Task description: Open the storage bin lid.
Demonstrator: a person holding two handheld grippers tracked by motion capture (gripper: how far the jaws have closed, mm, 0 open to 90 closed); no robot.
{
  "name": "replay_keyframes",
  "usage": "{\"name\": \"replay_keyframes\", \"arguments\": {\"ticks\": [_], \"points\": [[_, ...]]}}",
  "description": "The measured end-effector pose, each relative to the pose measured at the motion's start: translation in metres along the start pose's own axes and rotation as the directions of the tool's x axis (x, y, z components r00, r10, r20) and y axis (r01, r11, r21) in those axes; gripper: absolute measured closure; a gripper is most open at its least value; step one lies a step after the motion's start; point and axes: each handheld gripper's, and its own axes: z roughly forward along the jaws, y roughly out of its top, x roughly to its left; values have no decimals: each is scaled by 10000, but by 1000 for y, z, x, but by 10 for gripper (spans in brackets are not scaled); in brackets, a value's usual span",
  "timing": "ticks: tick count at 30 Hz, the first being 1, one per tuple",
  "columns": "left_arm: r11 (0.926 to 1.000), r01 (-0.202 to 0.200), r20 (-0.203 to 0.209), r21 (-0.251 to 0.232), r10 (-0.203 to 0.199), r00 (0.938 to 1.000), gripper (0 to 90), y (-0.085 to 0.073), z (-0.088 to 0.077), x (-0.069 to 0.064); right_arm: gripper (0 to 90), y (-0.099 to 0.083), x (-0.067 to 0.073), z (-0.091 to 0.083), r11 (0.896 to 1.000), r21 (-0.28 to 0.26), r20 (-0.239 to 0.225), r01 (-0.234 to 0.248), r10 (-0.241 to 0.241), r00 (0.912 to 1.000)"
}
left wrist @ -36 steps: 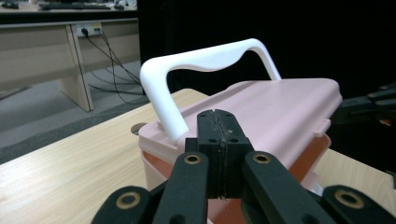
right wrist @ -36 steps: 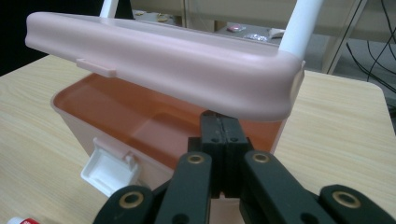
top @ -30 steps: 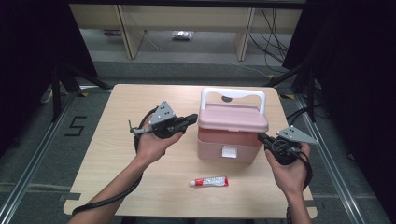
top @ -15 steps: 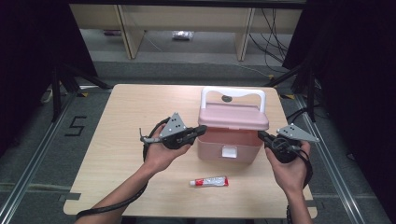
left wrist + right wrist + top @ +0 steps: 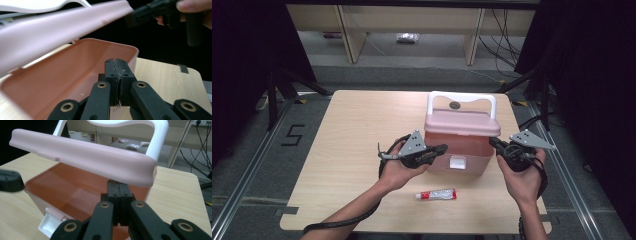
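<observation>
A pink box (image 5: 457, 159) with a white handle (image 5: 462, 96) stands on the wooden table (image 5: 352, 125). Its lid (image 5: 462, 124) is raised a little at the front, leaving a gap over the rim. My left gripper (image 5: 443, 148) is shut, its tips at the box's front left corner; in the left gripper view the jaws (image 5: 117, 63) point over the box's open interior (image 5: 75, 72) under the lid (image 5: 62, 27). My right gripper (image 5: 492, 141) is shut at the right side, and its tips (image 5: 117, 186) sit just under the lid's corner (image 5: 82, 157).
A small white and red tube (image 5: 436, 194) lies on the table in front of the box, between my two forearms. The box's white latch (image 5: 50, 223) hangs open at its front. Shelving legs and cables stand on the floor beyond the table.
My left hand has moved right and down, from beside the box's left side to its front left corner. The right hand has stayed by the box's right side.
</observation>
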Motion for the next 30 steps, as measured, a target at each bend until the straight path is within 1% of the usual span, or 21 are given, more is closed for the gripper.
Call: {"name": "replay_keyframes", "arguments": {"ticks": [1, 2, 3, 4, 5, 6, 7, 8, 9, 10, 11, 12, 15, 16, 17, 18, 19, 21, 23, 29, 30], "points": [[10000, -70, 68, 22, 69, 10000, 873, -2, 2, -1, 900, 0, 0, 0, 10000, -26, 21, -60, 60, 10000], [10000, -74, 163, 64, 73, 9998, 872, -4, 5, -3, 900, 1, 1, -1, 9998, 40, 25, -187, 187, 9998], [10000, -43, 185, 71, 42, 9998, 870, -6, 6, -4, 900, 1, 1, -1, 9998, 75, 4, -206, 206, 9998], [9999, -63, 222, 89, 61, 9997, 871, -7, 8, -5, 900, 1, -2, 0, 9999, -9, -8, 152, -152, 9999], [9999, -107, 272, 105, 105, 9996, 870, -9, 10, -6, 900, 2, -2, 0, 9999, -1, 10, 165, -165, 9999], [9999, -91, 283, 82, 89, 9996, 870, -10, 11, -7, 900, 3, -2, -2, 9994, 265, 73, 218, -220, 9997], [9998, -164, 323, 116, 160, 9994, 871, -11, 12, -8, 900, 3, -1, -2, 9996, 270, -13, 50, -50, 10000], [9997, -196, 350, 139, 191, 9992, 871, -12, 14, -9, 900, 3, -1, -2, 9996, 265, 7, 33, -33, 10000], [9994, -290, 397, 195, 282, 9988, 871, -13, 16, -10, 900, 3, 1, -1, 9995, 249, 21, -203, 202, 9998], [9991, -368, 418, 233, 358, 9985, 871, -14, 17, -11, 900, 4, -2, -1, 9996, 184, 39, 203, -204, 9998], [9988, -424, 435, 251, 413, 9982, 871, -16, 19, -12, 900, 4, -1, 2, 10000, -4, -45, 40, -40, 10000], [9984, -471, 460, 328, 456, 9979, 871, -17, 21, -12, 900, 4, 0, 2, 9999, 84, -93, -120, 121, 9999], [9973, -582, 509, 446, 559, 9971, 873, -20, 26, -13, 900, 5, 1, 3, 10000, 22, -31, 32, -32, 10000], [9975, -567, 512, 410, 546, 9972, 873, -21, 28, -14, 900, 5, 0, 4, 9998, -74, 44, 175, -174, 9998], [9968, -626, 481, 493, 602, 9970, 874, -22, 29, -14, 900, 5, 3, 4, 9997, 58, -35, -218, 218, 9998], [9963, -705, 464, 501, 682, 9966, 874, -22, 31, -15, 900, 6, 1, 4, 10000, -13, 5, 46, -46, 10000], [9955, -802, 418, 510, 781, 9961, 875, -23, 32, -15, 900, 6, 1, 4, 10000, -23, 27, 66, -66, 10000], [9947, -890, 399, 518, 870, 9954, 876, -24, 35, -15, 900, 6, 2, 4, 10000, 4, -52, 25, -25, 10000], [9933, -995, 369, 589, 974, 9946, 877, -26, 37, -16, 900, 6, 2, 4, 10000, -9, -26, 32, -32, 10000], [9918, -1069, 330, 701, 1048, 9939, 883, -32, 42, -16, 900, 6, 2, 4, 10000, 7, -68, -76, 76, 9999], [9927, -1001, 339, 675, 980, 9946, 885, -32, 43, -16, 900, 6, 2, 4, 10000, -6, -63, -64, 64, 10000]]}}
